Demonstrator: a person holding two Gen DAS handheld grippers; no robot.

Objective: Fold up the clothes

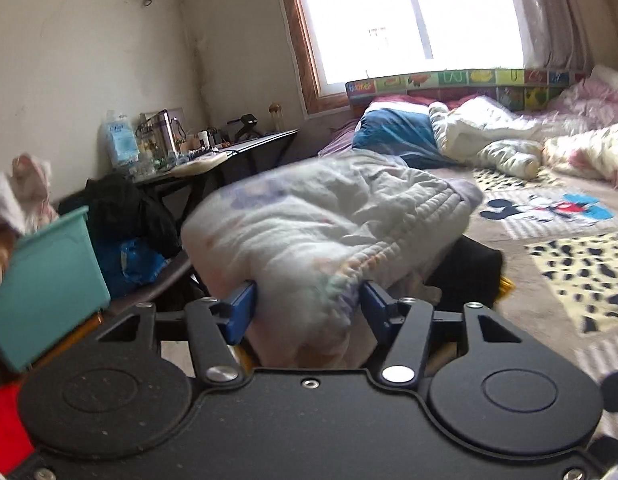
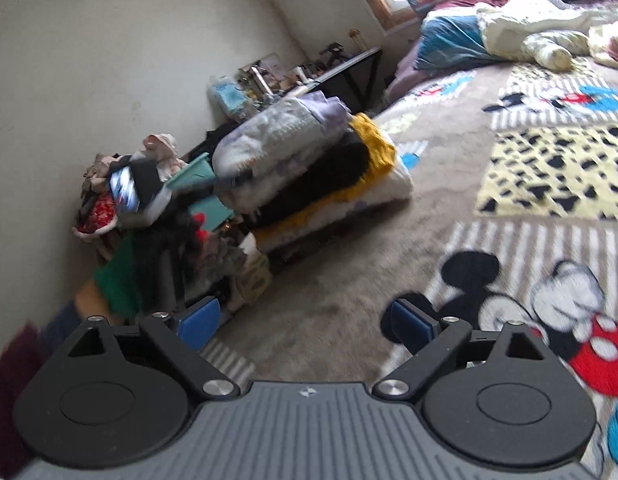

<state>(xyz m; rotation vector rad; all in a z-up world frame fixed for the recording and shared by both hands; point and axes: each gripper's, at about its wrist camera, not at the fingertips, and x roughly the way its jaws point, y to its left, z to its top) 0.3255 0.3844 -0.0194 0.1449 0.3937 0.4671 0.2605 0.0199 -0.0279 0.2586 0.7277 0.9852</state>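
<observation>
My left gripper is shut on a folded pale garment with a faint lilac print, holding it over a stack of folded clothes. In the right wrist view that garment lies on top of the stack, which has black, mustard-yellow and white layers and sits at the bed's left edge. The left gripper itself shows there as a dark blurred shape beside the garment. My right gripper is open and empty above the cartoon-print bedspread, short of the stack.
A teal bin with heaped clothes stands left of the bed. A dark folding table with clutter is by the wall. Crumpled bedding and a blue pillow lie under the window. A black garment lies under the held one.
</observation>
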